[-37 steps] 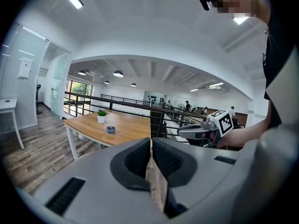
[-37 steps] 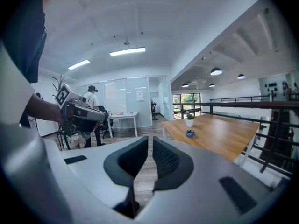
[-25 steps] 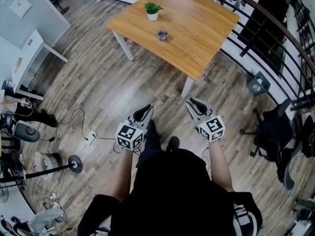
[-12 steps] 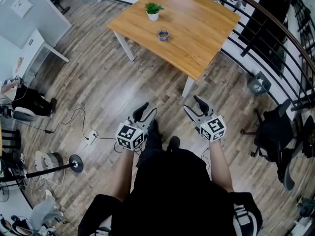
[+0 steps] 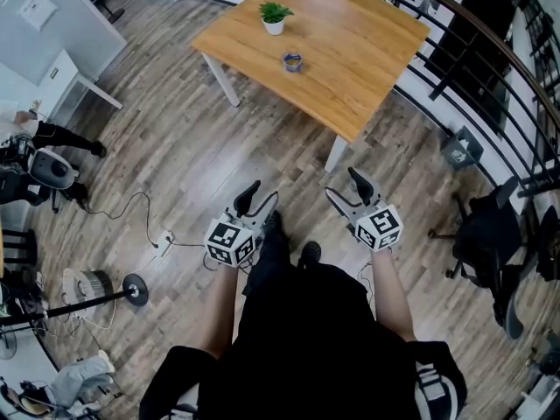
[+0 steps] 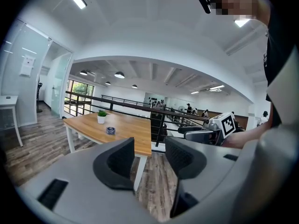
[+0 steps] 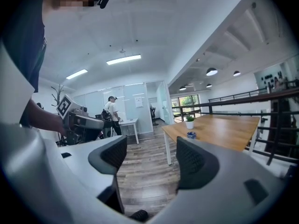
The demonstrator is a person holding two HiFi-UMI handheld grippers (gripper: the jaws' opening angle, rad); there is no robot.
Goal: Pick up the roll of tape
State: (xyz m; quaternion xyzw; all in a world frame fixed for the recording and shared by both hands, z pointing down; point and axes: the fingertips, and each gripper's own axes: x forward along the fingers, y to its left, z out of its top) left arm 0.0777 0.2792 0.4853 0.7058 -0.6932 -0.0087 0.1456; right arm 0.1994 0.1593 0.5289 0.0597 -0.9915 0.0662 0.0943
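Note:
A small blue roll of tape point(image 5: 292, 60) lies on the wooden table point(image 5: 350, 68), far ahead of both grippers, next to a potted plant point(image 5: 274, 17). The left gripper view shows the tape point(image 6: 110, 130) as a distant speck, as does the right gripper view point(image 7: 191, 135). My left gripper point(image 5: 260, 199) and right gripper point(image 5: 345, 189) hover side by side over the floor in front of the person's body. The jaws of both are opening, and nothing is between them. The left gripper point(image 6: 149, 157) and right gripper point(image 7: 151, 158) each frame bare floor and the table beyond.
A black railing point(image 5: 490, 68) curves behind the table on the right, with a dark office chair point(image 5: 486, 234) beside it. At the left are a floor fan stand point(image 5: 131, 291), cables with a power strip point(image 5: 164, 241), a white desk point(image 5: 61, 94) and a seated person point(image 5: 35, 160).
Both grippers went from shut to wide open while the hands stayed in place. The person at the far left shifted position.

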